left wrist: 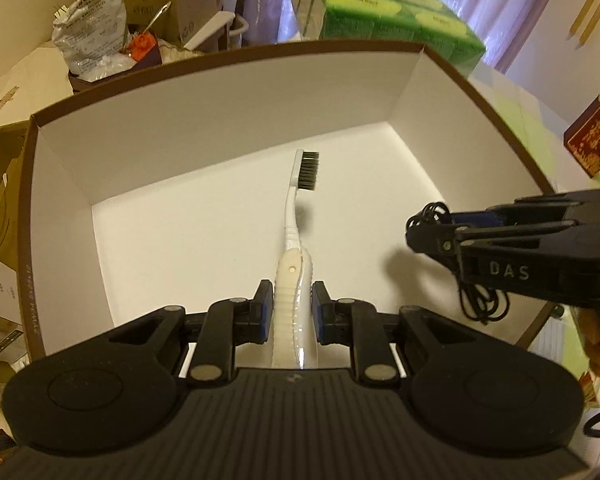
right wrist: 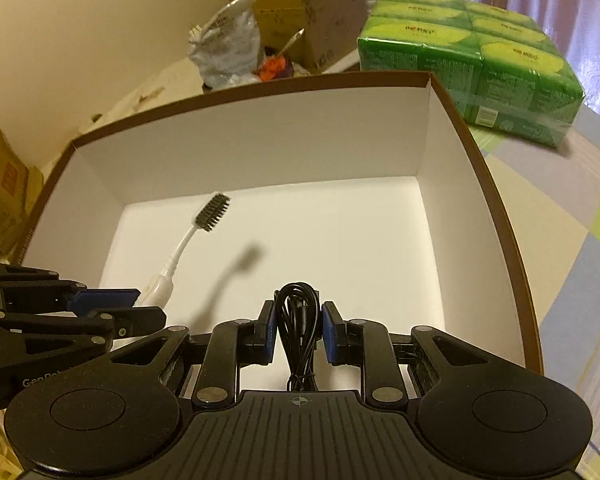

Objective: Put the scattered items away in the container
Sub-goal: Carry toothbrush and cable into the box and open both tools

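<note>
**Both items held over the open box; release pending**

Toothbrush: white handle, dark bristle head. It is clamped at the handle by the left tongs and projects straight ahead of them, long axis in line with the fingers, head pointing toward the far wall of the box. It casts a separate shadow on the white floor, so it appears to hang above the floor, not resting on it.

Cable: a black coiled bundle, gripped between the blue pads of the right tongs, loops standing roughly upright. It too sits inside the box's outline, near the front edge.

Relation: left tongs occupy the left half of the box, right tongs the right half, close but apart. Nothing lies on the box floor.

Judgement: each item is already over the container; opening the tongs, perhaps after lowering, should suffice.

Surroundings: a green multipack stands behind the box.
</note>
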